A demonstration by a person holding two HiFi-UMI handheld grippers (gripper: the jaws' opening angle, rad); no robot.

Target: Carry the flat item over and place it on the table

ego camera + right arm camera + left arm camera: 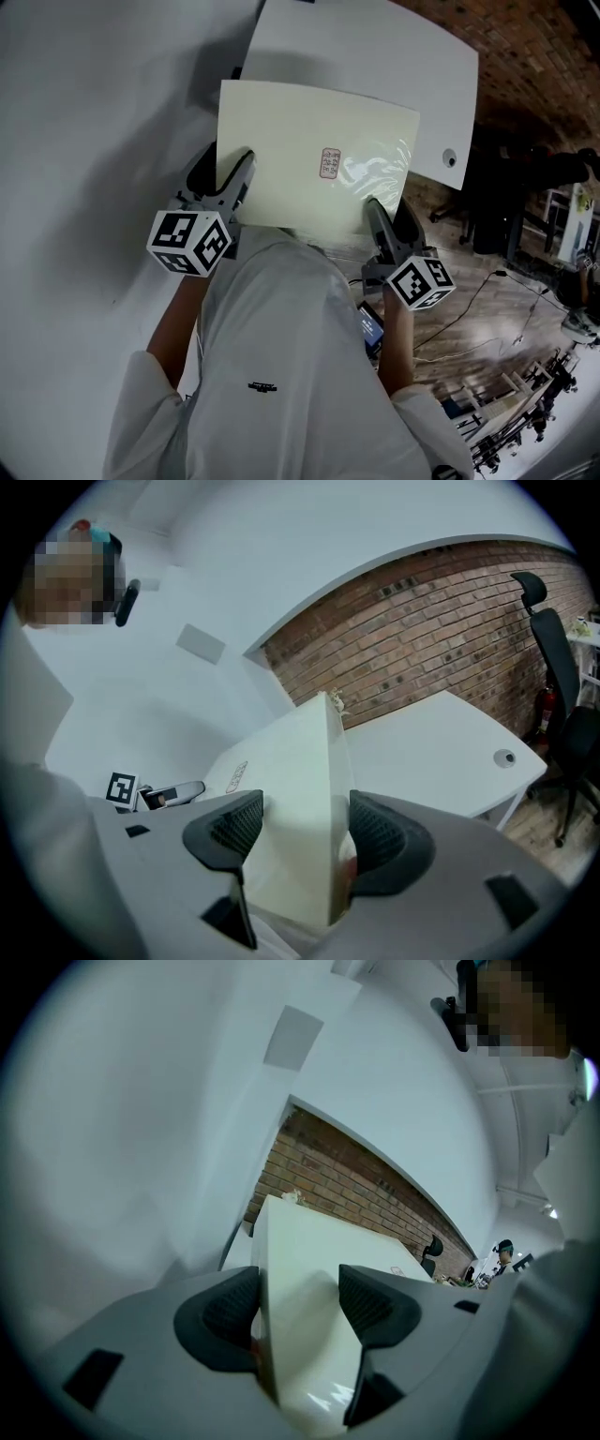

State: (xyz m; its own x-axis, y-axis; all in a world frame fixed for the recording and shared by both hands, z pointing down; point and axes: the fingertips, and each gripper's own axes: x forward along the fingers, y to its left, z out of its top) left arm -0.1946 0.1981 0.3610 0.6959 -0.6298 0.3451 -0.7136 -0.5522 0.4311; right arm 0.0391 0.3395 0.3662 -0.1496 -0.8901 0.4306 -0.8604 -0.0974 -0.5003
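I hold a flat cream panel (309,159) with a small label at its middle, raised in front of me. Its far part overlaps the near end of the white table (375,56) in the head view. My left gripper (225,167) is shut on the panel's left edge, and the cream panel (300,1269) fills the gap between its dark pads. My right gripper (392,214) is shut on the panel's lower right edge. In the right gripper view the panel (300,780) stands edge-on between the pads, against the right one. Whether it touches the table I cannot tell.
The table has a round cable hole (450,159) near its right corner. A brick wall (422,630) runs behind it. A black office chair (553,649) stands to the right on the wooden floor, with cables (478,300) and equipment beyond. A white wall (84,112) fills the left.
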